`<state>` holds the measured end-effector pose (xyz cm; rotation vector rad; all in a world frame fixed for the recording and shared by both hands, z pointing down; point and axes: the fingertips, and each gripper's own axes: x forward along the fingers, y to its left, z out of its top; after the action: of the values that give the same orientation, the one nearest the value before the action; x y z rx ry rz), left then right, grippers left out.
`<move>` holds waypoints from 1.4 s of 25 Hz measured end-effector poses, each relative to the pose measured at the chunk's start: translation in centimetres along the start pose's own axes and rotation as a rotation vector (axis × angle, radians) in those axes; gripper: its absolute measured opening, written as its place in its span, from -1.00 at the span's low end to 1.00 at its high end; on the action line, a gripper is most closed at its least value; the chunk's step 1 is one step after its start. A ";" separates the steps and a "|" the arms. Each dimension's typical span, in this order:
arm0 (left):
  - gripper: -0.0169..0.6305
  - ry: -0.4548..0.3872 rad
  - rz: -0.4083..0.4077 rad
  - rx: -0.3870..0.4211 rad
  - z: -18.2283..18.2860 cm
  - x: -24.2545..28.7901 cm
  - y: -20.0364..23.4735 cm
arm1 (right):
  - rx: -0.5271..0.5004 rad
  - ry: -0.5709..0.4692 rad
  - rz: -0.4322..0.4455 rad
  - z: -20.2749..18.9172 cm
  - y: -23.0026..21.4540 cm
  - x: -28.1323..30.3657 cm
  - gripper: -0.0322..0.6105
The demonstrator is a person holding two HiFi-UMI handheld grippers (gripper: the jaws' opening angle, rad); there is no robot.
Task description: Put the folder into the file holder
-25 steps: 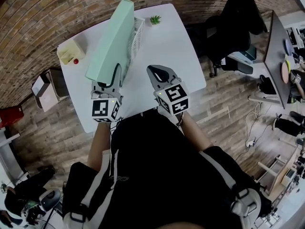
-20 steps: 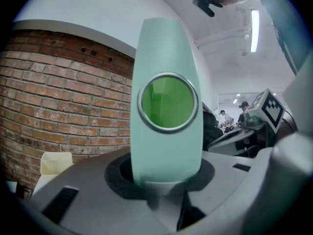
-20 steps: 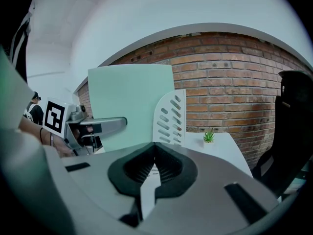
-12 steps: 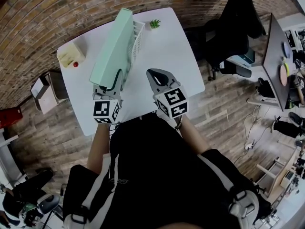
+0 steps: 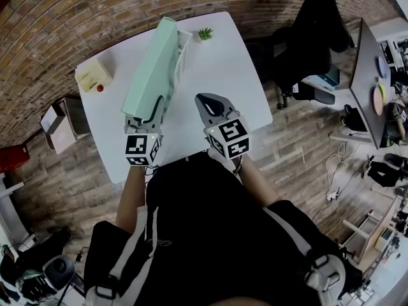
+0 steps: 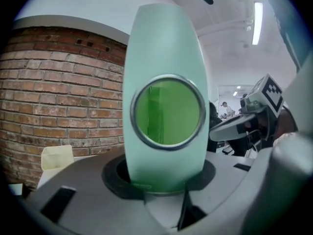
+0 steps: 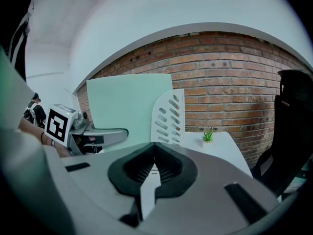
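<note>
A mint-green folder (image 5: 152,65) stands on edge, slanting across the white table (image 5: 223,75). Its far end is tucked behind the slotted wall of the white file holder (image 5: 182,48). In the right gripper view the folder (image 7: 129,104) runs behind that wall of the holder (image 7: 168,116). My left gripper (image 5: 149,108) is at the folder's near end and its jaws are opening. The spine with its metal ring (image 6: 167,112) stands between them, with thin dark gaps at its sides. My right gripper (image 5: 208,101) hovers to the right, shut and empty.
A small green plant (image 5: 205,33) stands at the table's far edge beside the holder. A pale yellow box (image 5: 91,74) and a red ball (image 5: 100,88) sit at the far left. A black office chair (image 5: 306,43) is to the right. A brick wall runs behind the table.
The folder's far end has dropped lower and slid farther along the file holder. My left gripper followed it slightly forward. The right gripper has hardly moved.
</note>
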<state>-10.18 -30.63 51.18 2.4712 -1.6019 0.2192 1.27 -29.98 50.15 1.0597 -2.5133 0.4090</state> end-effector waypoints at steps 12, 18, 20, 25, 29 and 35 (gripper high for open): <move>-0.45 0.040 0.018 0.029 -1.0 0.6 -0.1 | -0.004 0.008 0.000 0.0 -0.5 0.0 -0.87; -0.44 0.053 0.026 0.035 -1.6 0.7 0.1 | -0.009 0.008 0.001 -0.1 -0.5 0.1 -0.87; -0.44 0.059 0.026 0.036 -1.7 0.7 0.1 | -0.007 0.009 0.002 -0.2 -0.5 0.2 -0.87; -0.43 0.087 0.033 0.035 -2.2 0.8 0.2 | -0.006 0.009 0.005 -0.2 -0.3 0.1 -0.87; -0.42 0.105 0.032 0.035 -2.6 1.0 0.1 | -0.005 0.009 0.005 -0.2 -0.5 0.2 -0.87; -0.42 0.114 0.033 0.036 -2.7 1.1 0.1 | -0.002 0.009 0.003 -0.2 -0.7 0.2 -0.87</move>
<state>-9.87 -31.00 54.08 2.4121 -1.6067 0.3901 1.75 -30.47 50.51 1.0507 -2.5072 0.4108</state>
